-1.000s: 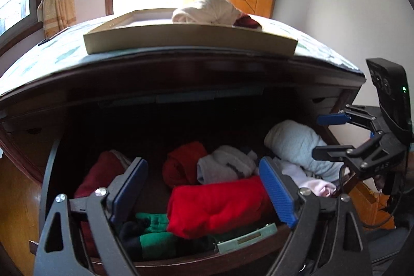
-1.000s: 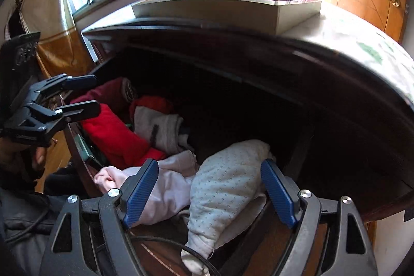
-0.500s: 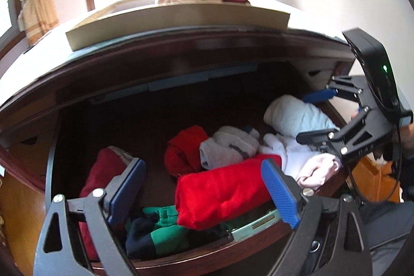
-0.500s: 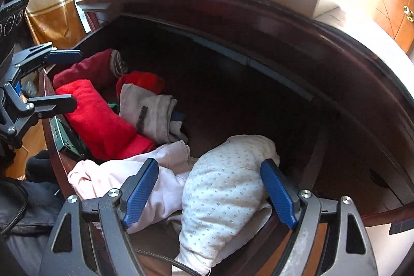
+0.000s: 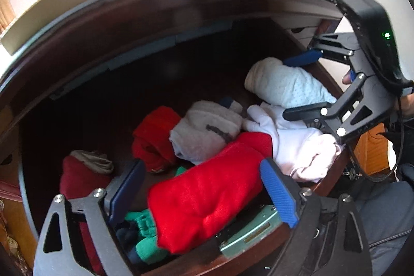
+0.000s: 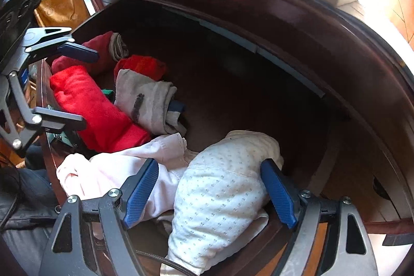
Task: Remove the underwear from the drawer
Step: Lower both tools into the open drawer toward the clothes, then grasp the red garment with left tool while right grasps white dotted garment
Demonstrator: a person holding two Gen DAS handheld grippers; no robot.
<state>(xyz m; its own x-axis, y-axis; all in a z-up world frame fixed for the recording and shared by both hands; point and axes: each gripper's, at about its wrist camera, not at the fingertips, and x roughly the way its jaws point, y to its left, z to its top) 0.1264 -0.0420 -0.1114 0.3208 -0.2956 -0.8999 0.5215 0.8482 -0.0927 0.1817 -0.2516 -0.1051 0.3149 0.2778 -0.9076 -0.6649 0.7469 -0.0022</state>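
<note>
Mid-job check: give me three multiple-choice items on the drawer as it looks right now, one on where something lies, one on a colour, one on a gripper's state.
1. Where does the white dotted bundle lie?
A. between the right gripper's fingers
B. on top of the dresser
C. under the grey folded piece

2. What colour is the long bundle between the left gripper's fingers?
A. green
B. red
C. pale pink

3. How do the right gripper's jaws stand?
A. shut with nothing between them
B. out of view
C. wide apart, astride the dotted bundle

Answers: 
1 A, the right wrist view shows the blue pads on either side of it, at the drawer's front. 
2 B, it is bright red in both views. 
3 C, both pads stand clear with the bundle framed between them.
</note>
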